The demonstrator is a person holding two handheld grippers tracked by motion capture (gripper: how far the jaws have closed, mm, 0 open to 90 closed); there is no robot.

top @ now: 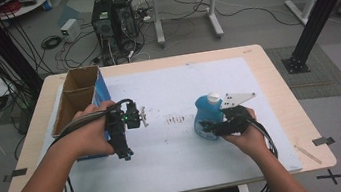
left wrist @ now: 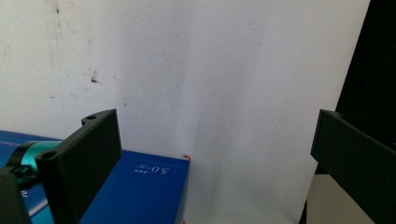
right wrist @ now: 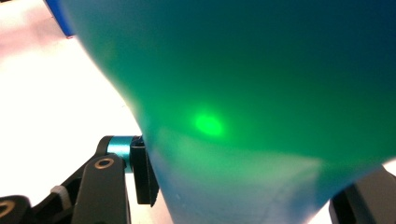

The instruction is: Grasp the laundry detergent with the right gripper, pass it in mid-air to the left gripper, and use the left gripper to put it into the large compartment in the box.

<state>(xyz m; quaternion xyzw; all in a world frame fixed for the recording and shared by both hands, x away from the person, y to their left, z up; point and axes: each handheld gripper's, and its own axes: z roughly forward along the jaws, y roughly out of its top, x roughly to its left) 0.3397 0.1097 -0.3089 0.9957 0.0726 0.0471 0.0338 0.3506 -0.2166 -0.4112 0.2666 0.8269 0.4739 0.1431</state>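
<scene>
High view, right gripper [top: 213, 126] clasping bottle [top: 207, 113]

The one marking that can be read is "5.0", followed by a few smaller characters too small to make out. It is printed in white on the blue box [left wrist: 140, 186] and appears upside down in the left gripper view. In the high view the same blue box [top: 102, 93] shows no print that can be made out, and the blue bottle [top: 207, 116] shows no legible label.
</scene>
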